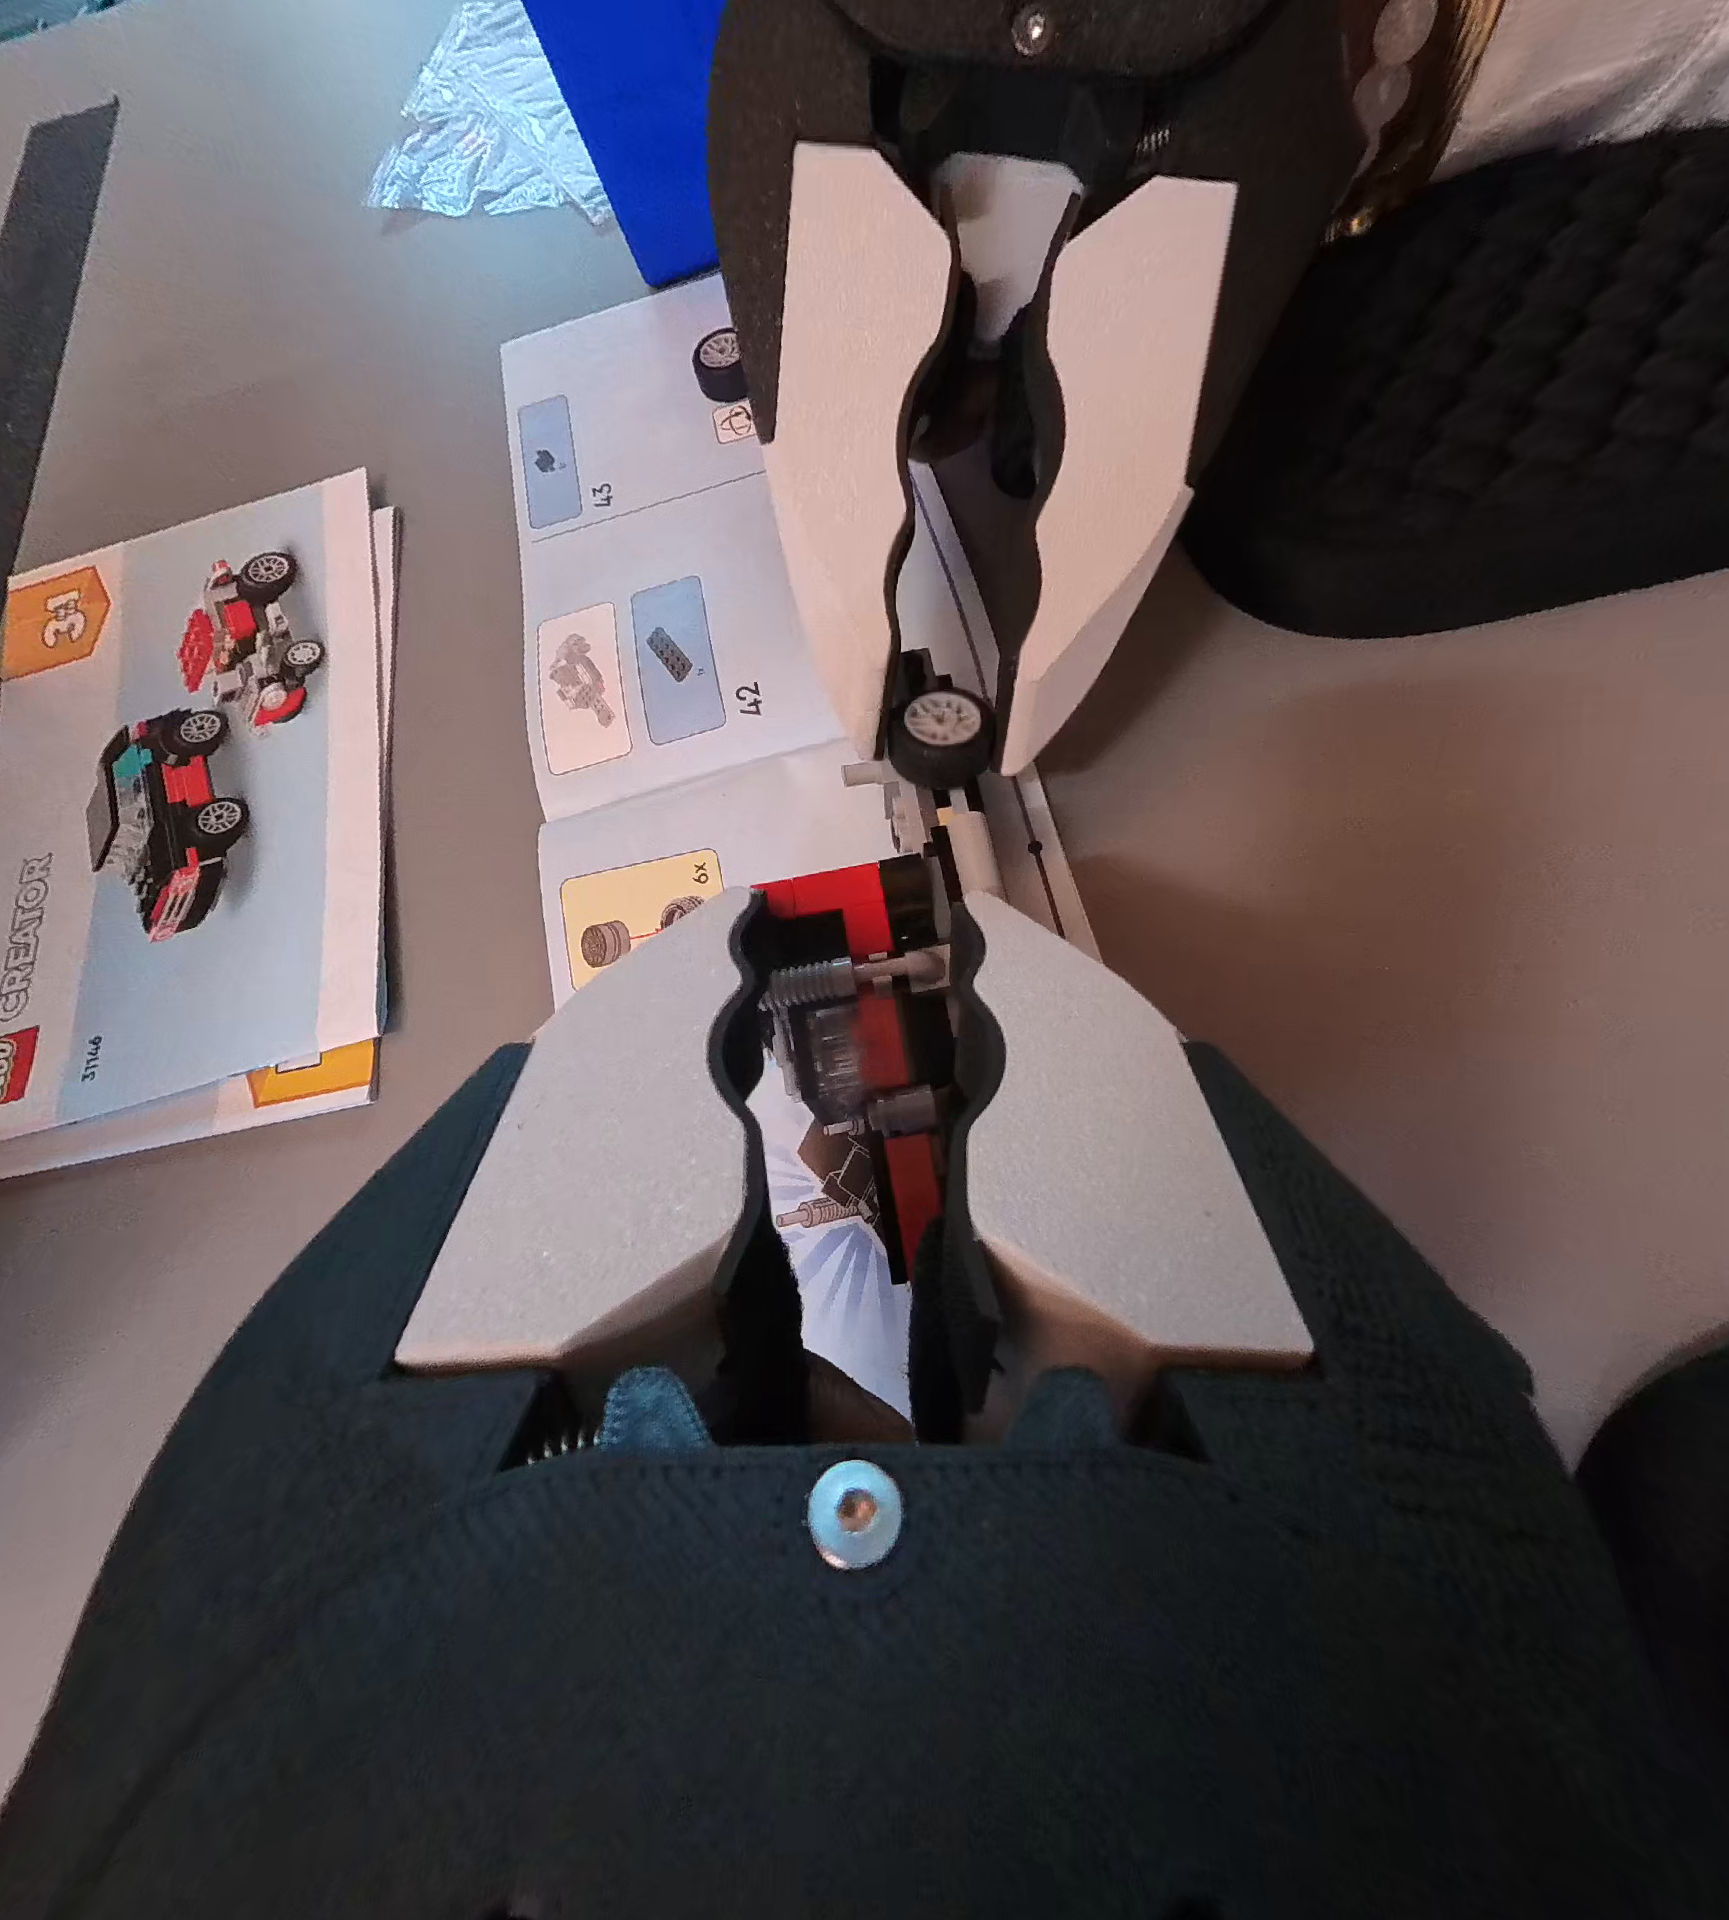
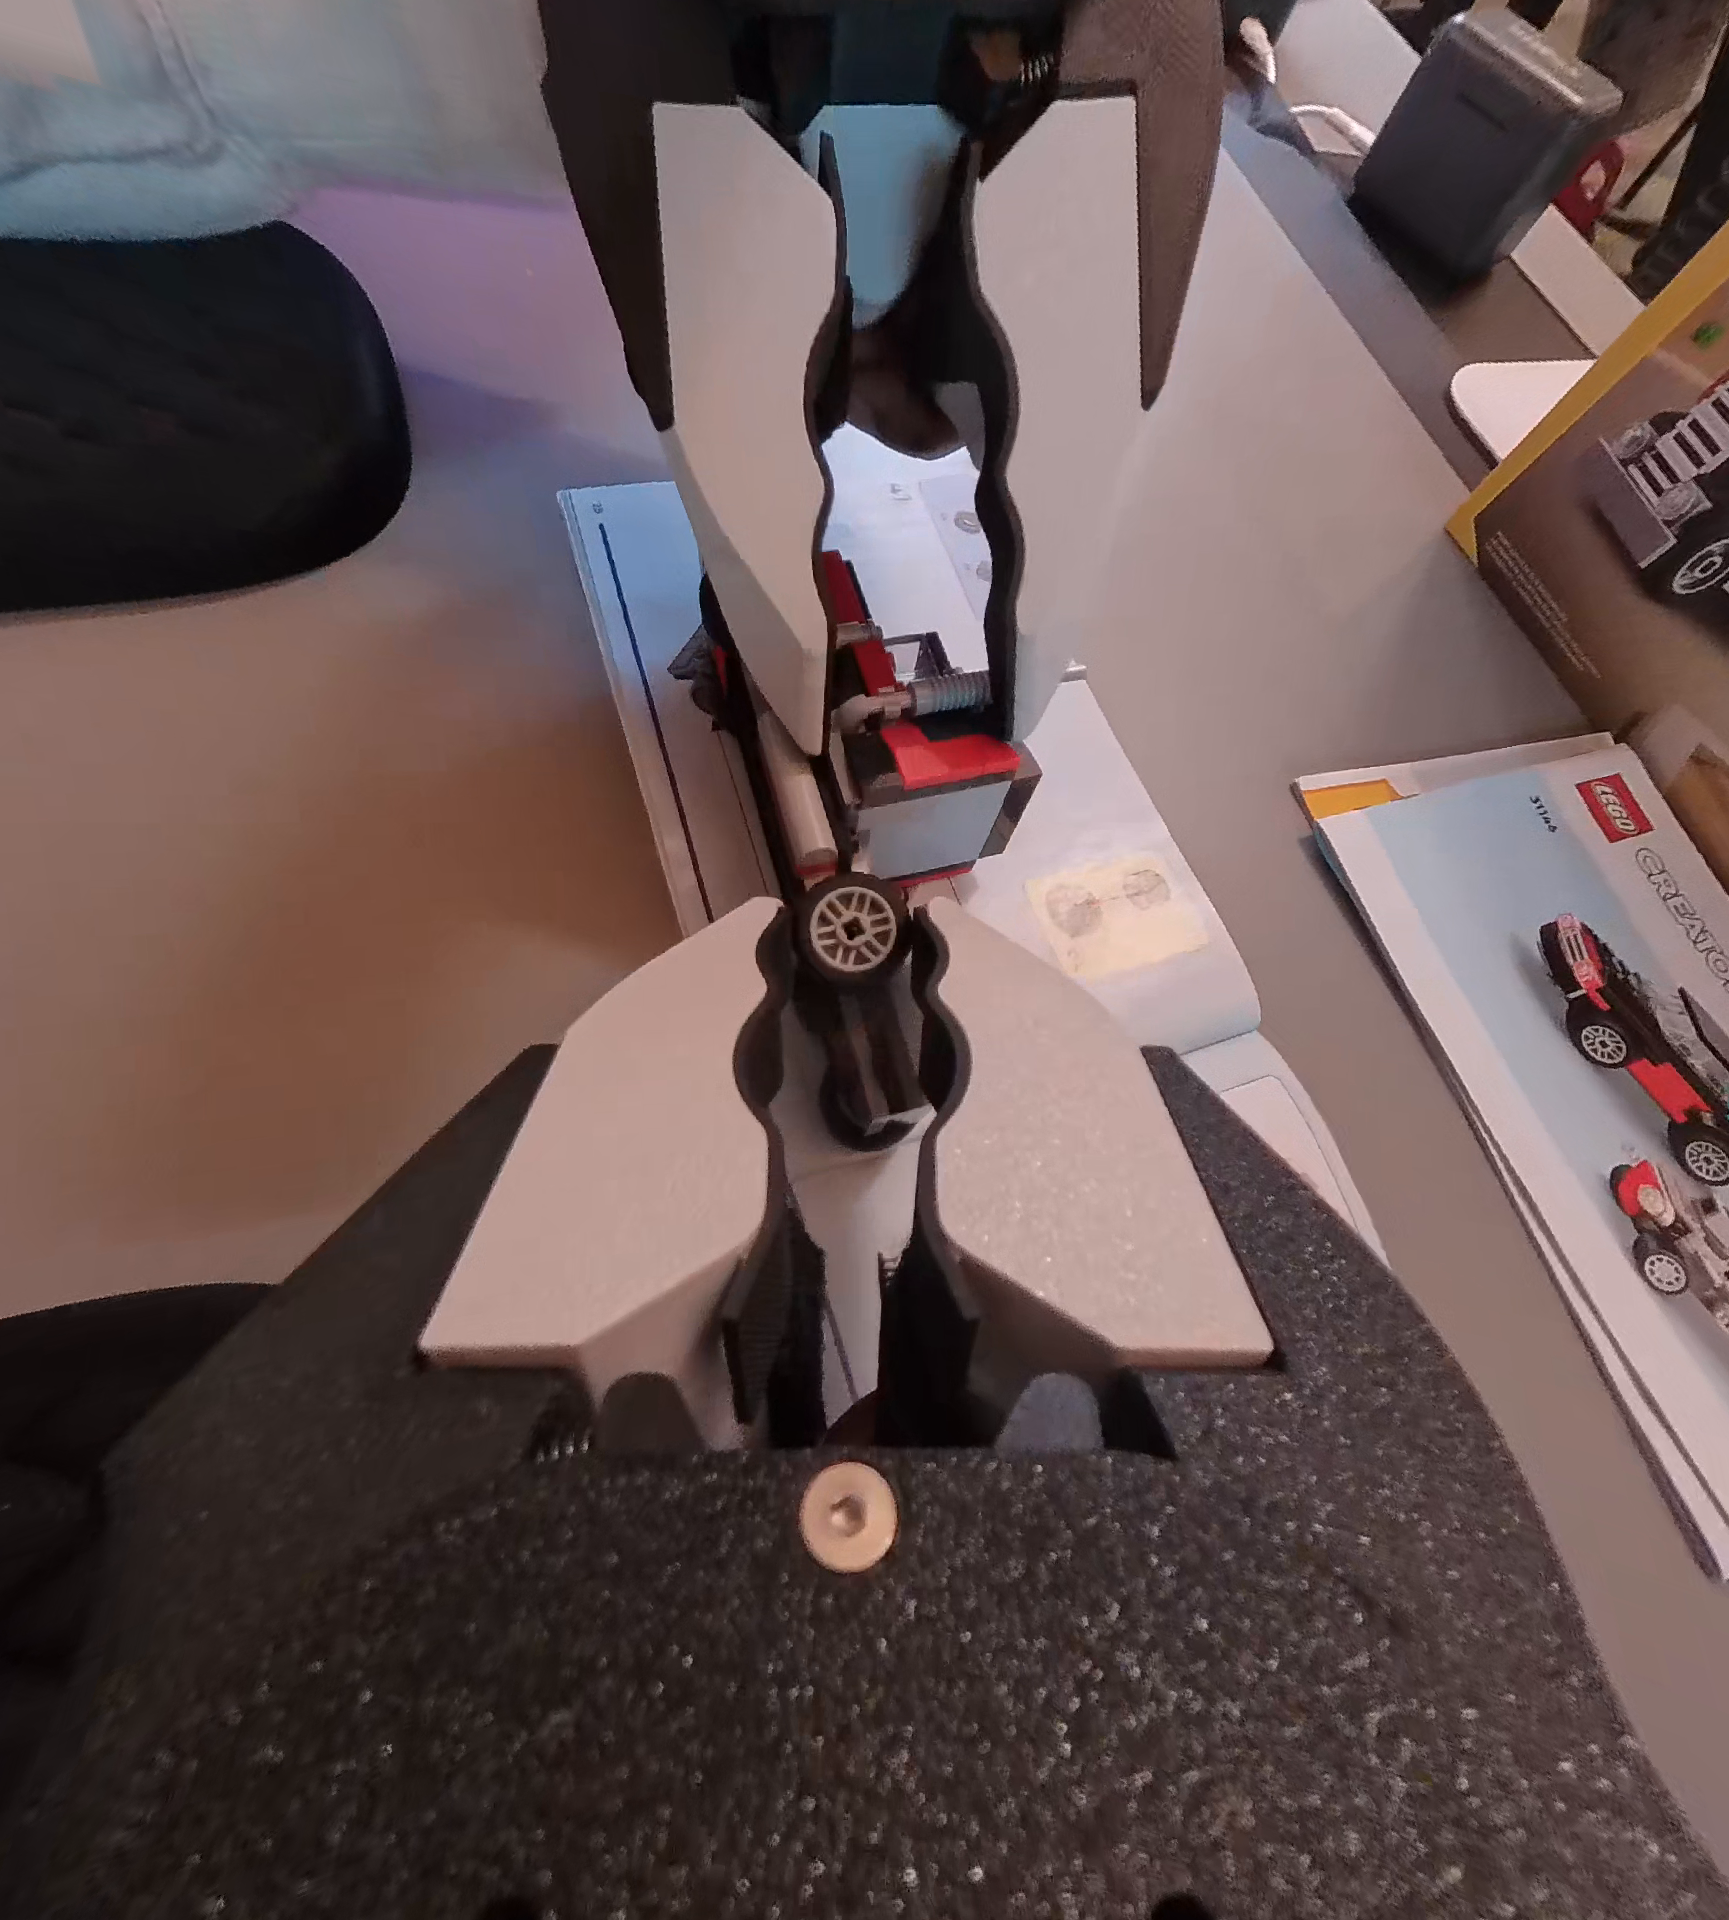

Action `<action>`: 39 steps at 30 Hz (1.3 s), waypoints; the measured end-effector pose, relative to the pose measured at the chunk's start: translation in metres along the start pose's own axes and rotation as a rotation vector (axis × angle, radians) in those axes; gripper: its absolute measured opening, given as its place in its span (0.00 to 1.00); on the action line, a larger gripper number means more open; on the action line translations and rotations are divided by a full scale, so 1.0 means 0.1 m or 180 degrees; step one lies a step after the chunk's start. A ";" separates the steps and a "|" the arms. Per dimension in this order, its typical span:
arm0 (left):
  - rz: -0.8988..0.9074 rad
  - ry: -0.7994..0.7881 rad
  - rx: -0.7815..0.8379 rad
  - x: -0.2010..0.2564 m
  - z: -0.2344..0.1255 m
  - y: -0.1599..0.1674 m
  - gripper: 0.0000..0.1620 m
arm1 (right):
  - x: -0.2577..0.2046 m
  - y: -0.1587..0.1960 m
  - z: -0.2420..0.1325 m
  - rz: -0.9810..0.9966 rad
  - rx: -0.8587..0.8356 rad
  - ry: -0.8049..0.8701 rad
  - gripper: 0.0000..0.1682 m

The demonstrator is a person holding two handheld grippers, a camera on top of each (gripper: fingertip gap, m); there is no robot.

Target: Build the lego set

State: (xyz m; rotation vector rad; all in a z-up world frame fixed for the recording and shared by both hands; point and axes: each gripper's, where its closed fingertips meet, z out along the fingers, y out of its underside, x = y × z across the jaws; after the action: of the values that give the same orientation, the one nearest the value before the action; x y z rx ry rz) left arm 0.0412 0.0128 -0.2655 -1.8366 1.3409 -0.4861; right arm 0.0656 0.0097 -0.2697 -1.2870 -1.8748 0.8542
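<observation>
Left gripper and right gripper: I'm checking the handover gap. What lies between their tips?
The red-and-black lego vehicle spans it, above the open instruction booklet; the right gripper pinches a wheel. Both views show it.

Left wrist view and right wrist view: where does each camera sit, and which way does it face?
Left wrist view: on the left gripper, looking along its fingers at the red-and-black model it clamps; right gripper opposite.
Right wrist view: on the right gripper, facing back, pinching a wheel; left gripper opposite.
Shared: model, both grippers, open instruction booklet, closed booklets.
</observation>
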 end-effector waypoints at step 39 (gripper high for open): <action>-0.0007 0.0041 0.0030 0.12 0.19 -0.23 0.07 | 0.00 0.01 -0.02 0.0040 0.0342 -0.0036 0.13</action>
State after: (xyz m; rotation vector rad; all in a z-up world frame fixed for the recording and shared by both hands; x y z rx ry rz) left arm 0.0729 0.0118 -0.2613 -1.8306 1.3432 -0.5054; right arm 0.0681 0.0099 -0.2692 -1.2318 -1.8056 0.9574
